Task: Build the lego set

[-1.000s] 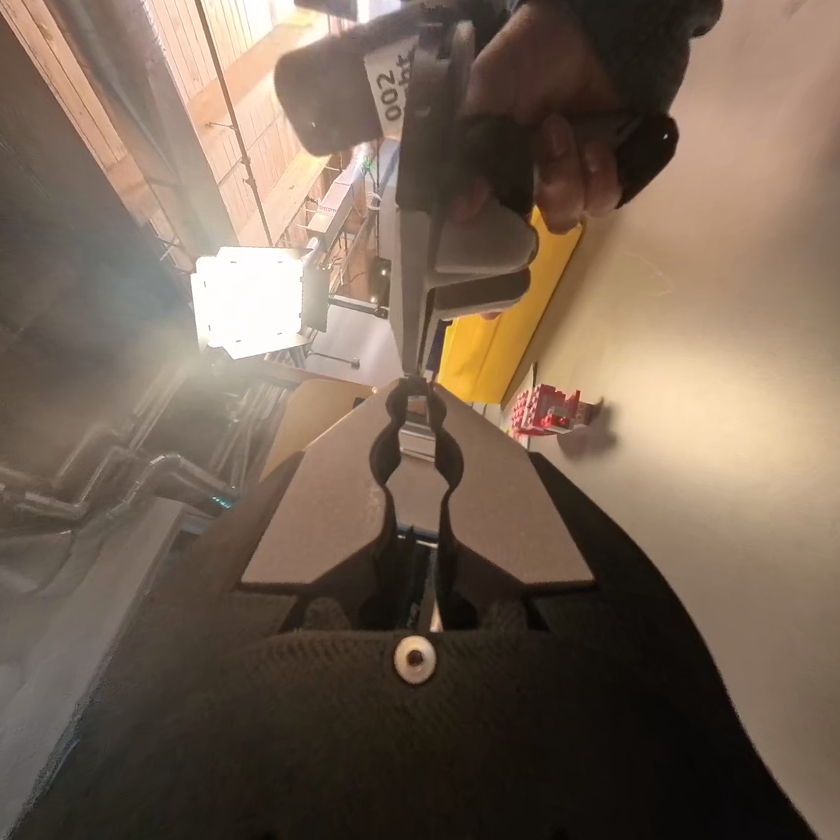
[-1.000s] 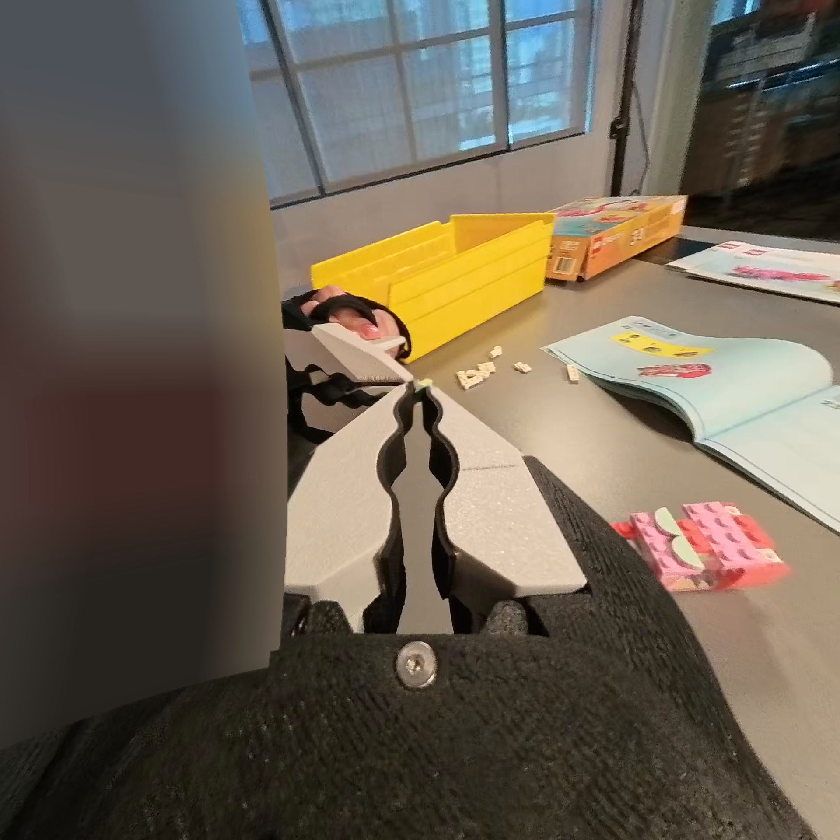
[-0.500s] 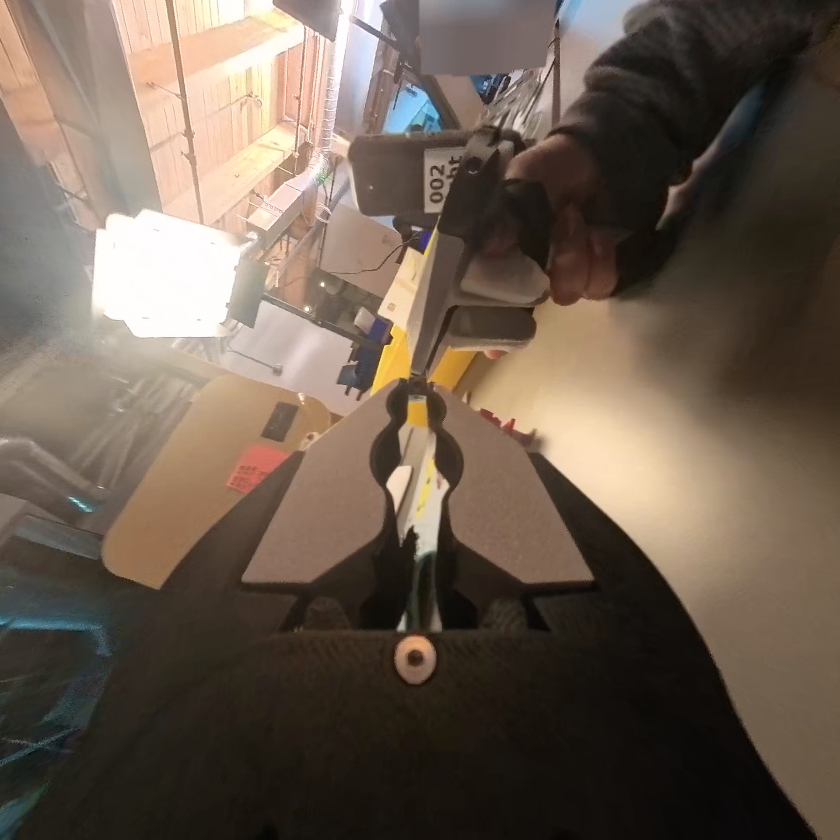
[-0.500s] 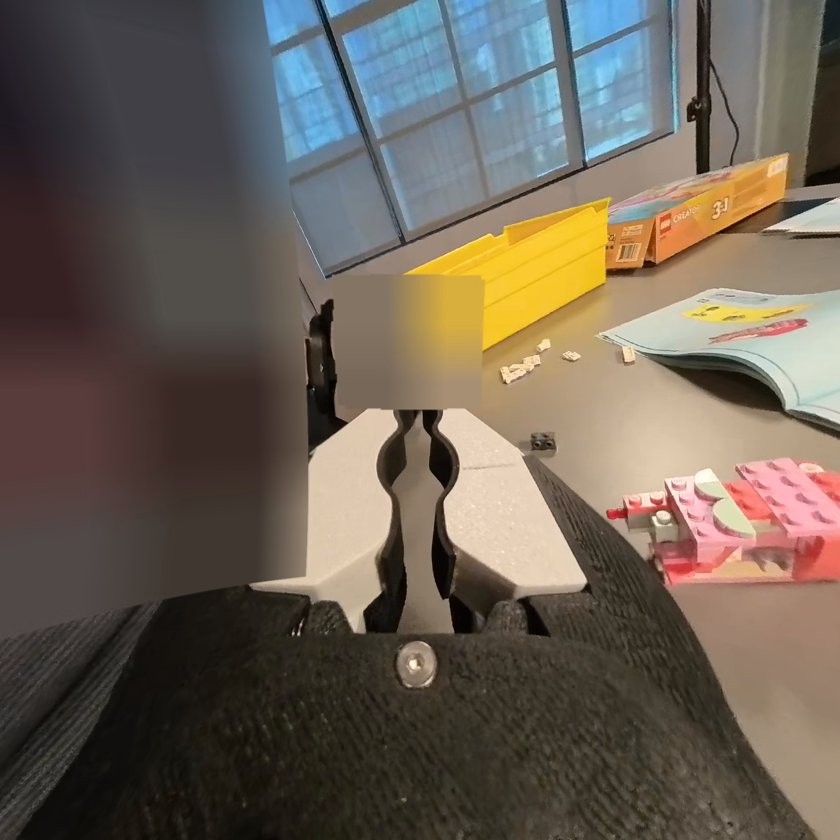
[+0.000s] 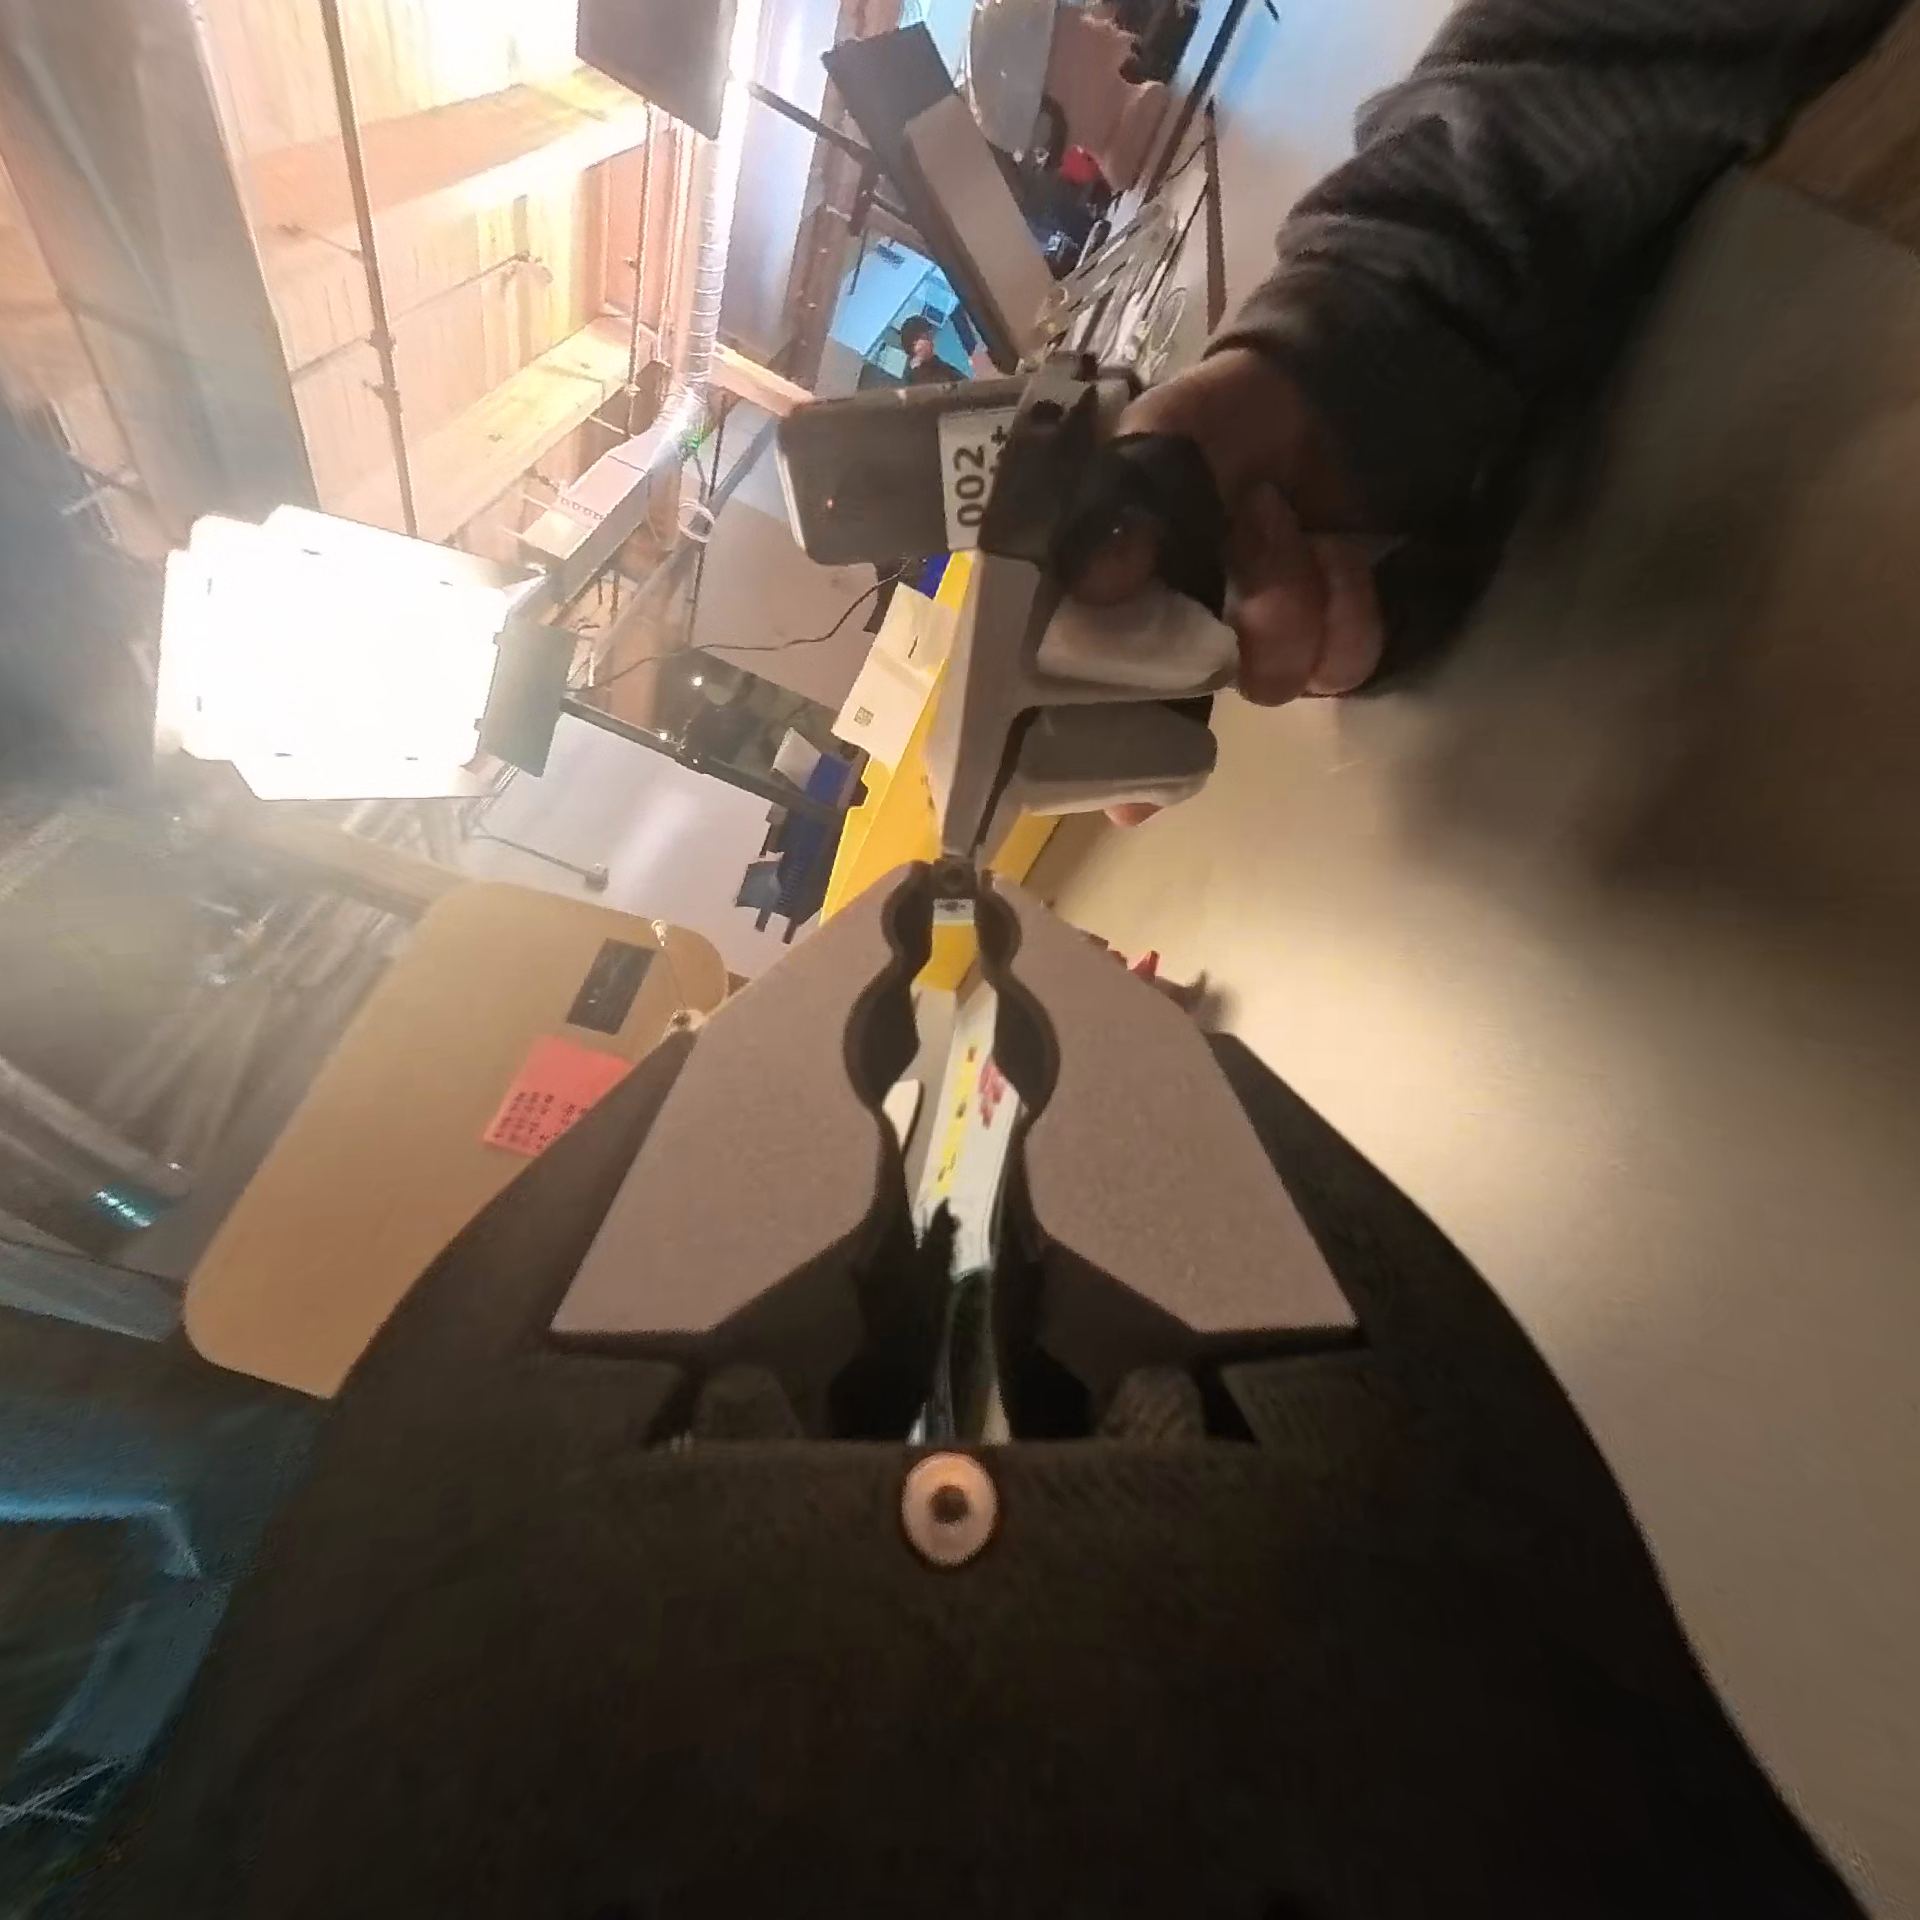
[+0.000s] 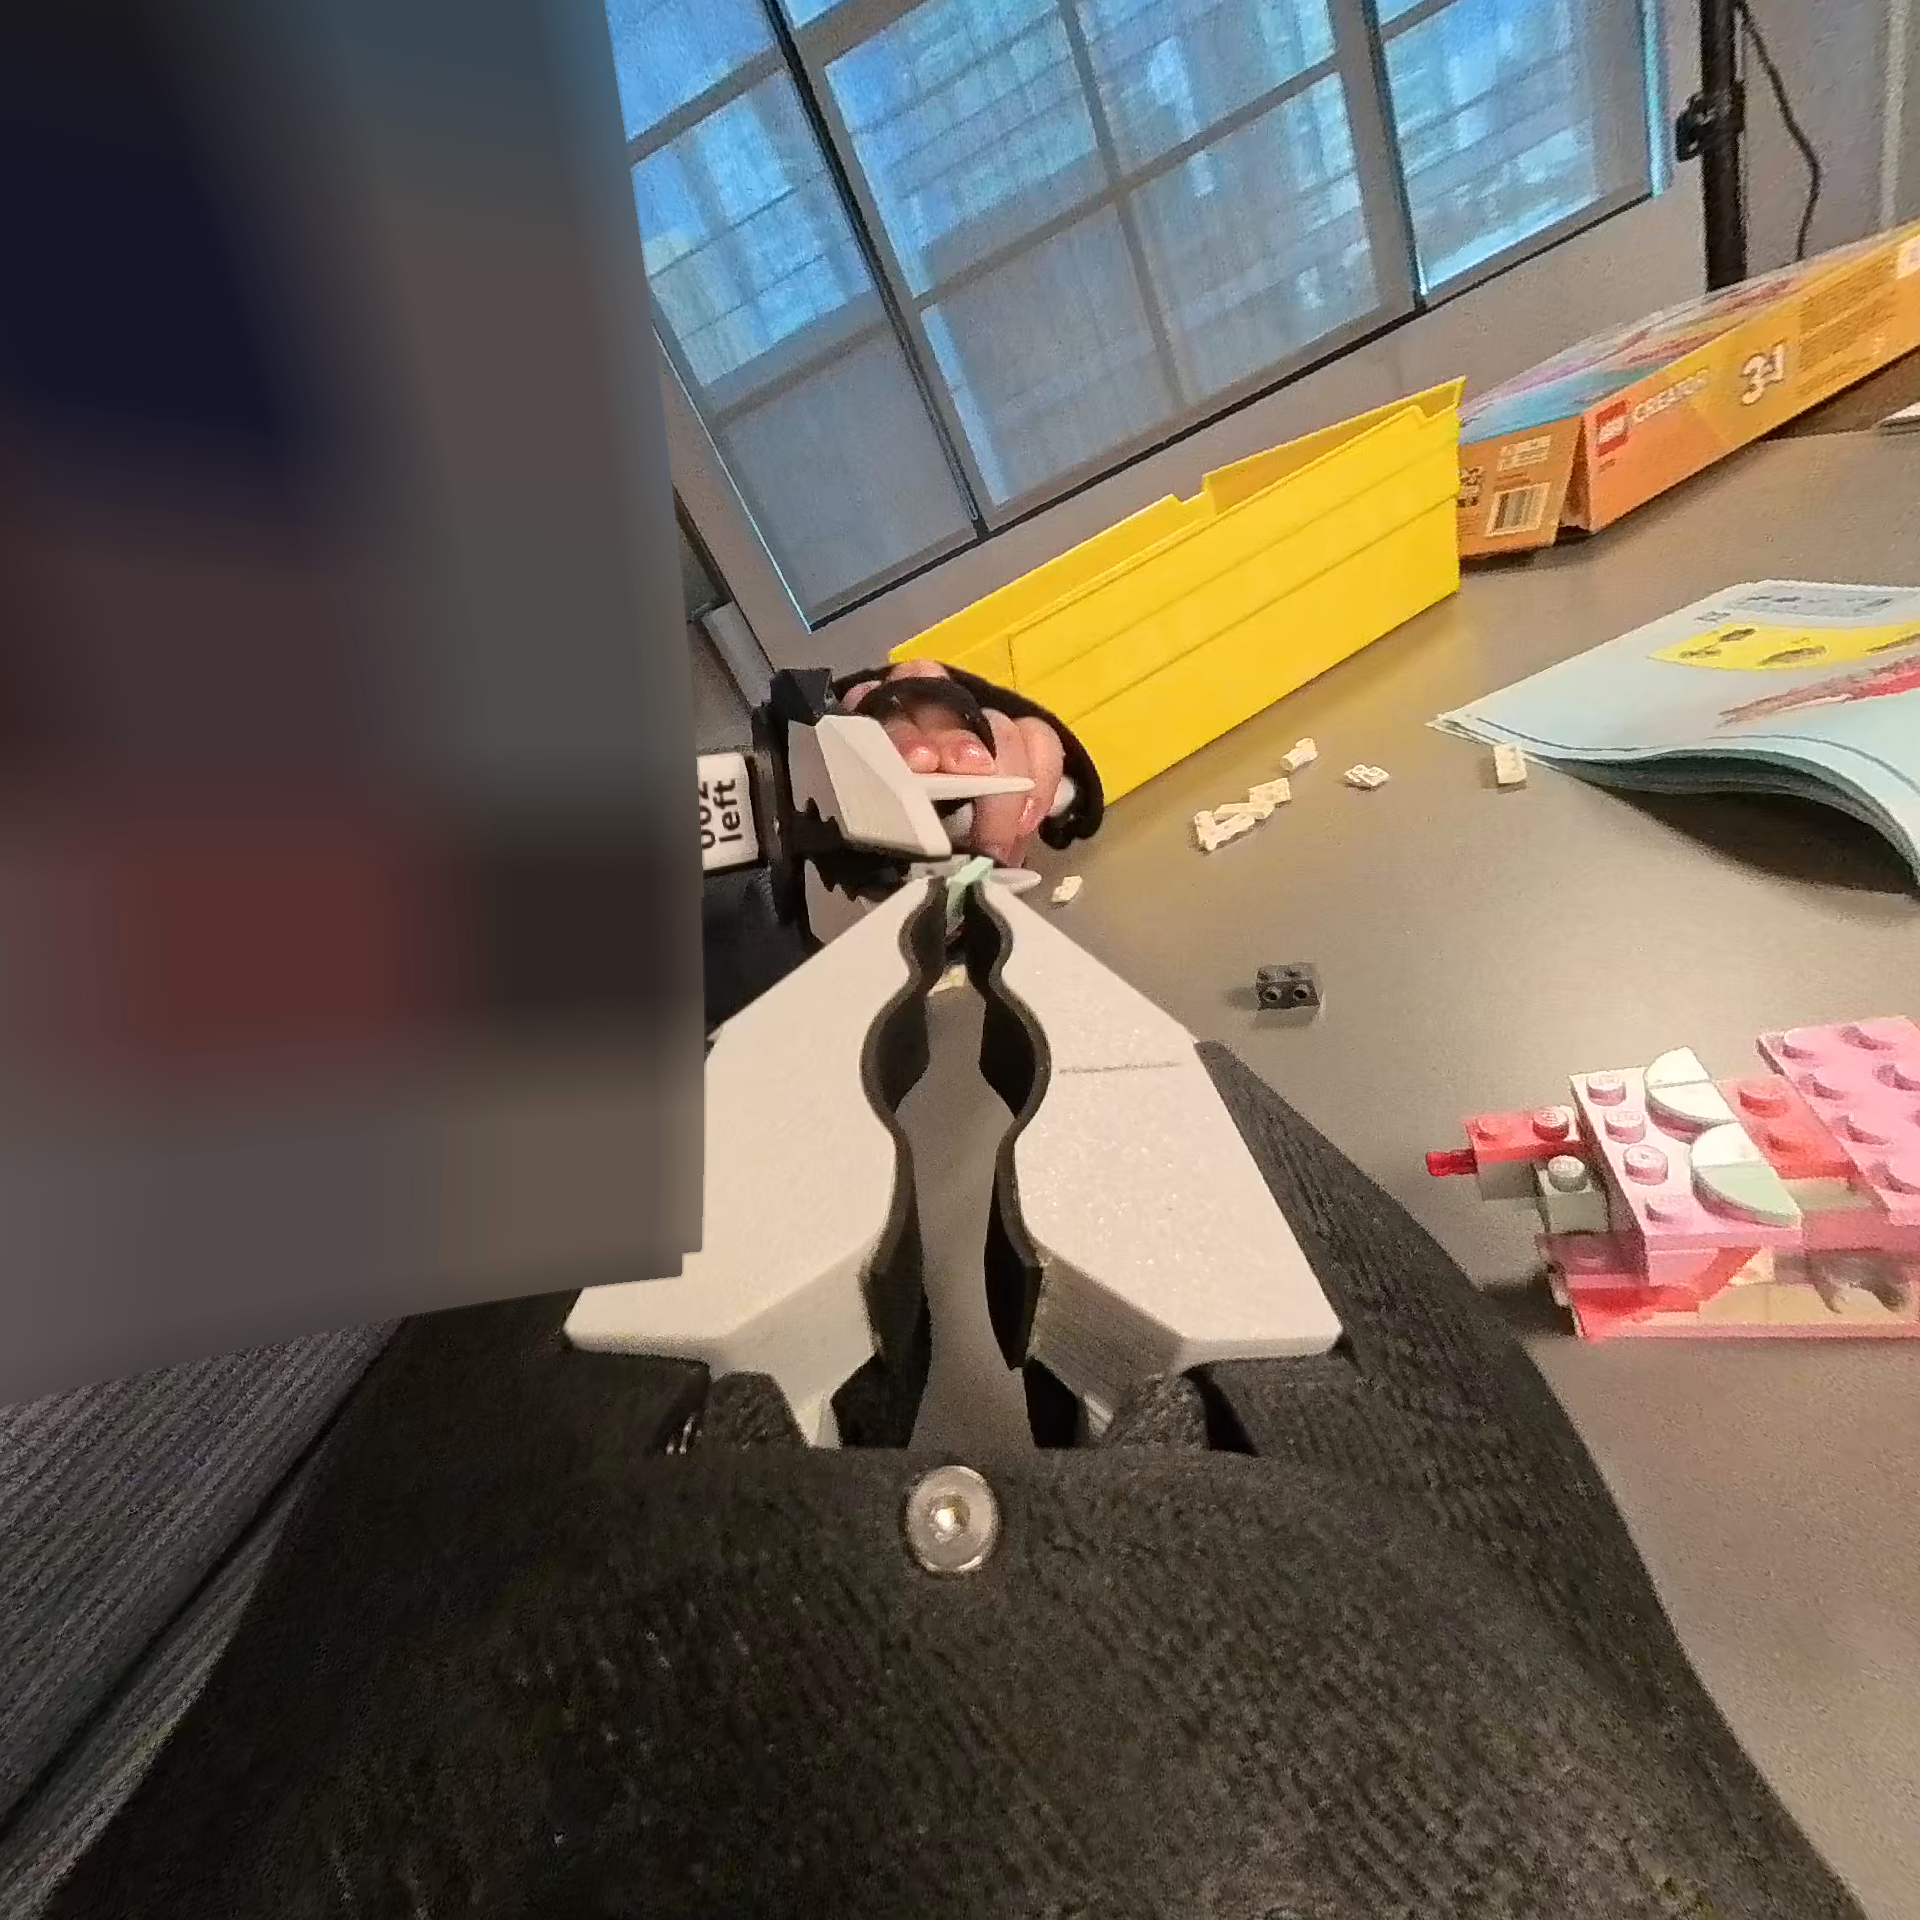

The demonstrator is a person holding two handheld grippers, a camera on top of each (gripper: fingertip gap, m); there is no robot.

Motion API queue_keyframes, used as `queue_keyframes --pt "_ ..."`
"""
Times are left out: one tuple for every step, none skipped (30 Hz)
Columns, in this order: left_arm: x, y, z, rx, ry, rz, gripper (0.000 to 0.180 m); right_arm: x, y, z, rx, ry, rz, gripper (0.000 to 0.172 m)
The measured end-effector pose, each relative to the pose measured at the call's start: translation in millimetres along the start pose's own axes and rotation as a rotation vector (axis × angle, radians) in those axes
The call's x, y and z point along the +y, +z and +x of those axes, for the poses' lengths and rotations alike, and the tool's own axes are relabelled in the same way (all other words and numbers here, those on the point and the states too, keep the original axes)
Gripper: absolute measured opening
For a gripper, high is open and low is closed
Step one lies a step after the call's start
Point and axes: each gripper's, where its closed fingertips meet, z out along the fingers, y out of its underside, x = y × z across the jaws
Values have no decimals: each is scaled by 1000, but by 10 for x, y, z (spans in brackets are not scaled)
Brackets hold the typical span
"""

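My right gripper [image 6: 961, 902] is shut on a small mint-green piece [image 6: 963, 886] and holds it above the grey table [image 6: 1507, 935]. My left gripper [image 5: 952, 906] is shut on a small white piece [image 5: 954, 914]. The two grippers meet tip to tip, so the two pieces touch. In the right wrist view the left gripper [image 6: 930, 860] comes in from the left, held by a gloved hand [image 6: 966, 758]. In the left wrist view the right gripper [image 5: 961, 844] comes down from above, held by a hand [image 5: 1299, 582] in a dark sleeve.
On the table lie a pink and red brick build [image 6: 1714, 1174], a dark grey brick [image 6: 1288, 987], loose white pieces [image 6: 1247, 810], an open booklet [image 6: 1766, 727], a yellow bin [image 6: 1247, 623] and an orange box [image 6: 1714, 416]. A bright lamp [image 5: 312, 655] glares at left.
Both grippers stayed shut on their pieces and tip to tip while both hands turned and shifted. In the right wrist view the brick build has slid right and nearer.
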Motion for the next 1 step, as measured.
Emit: queue_keyframes --pt "-2 -7 7 8 13 -1 6 9 2 -4 -3 2 -7 1"
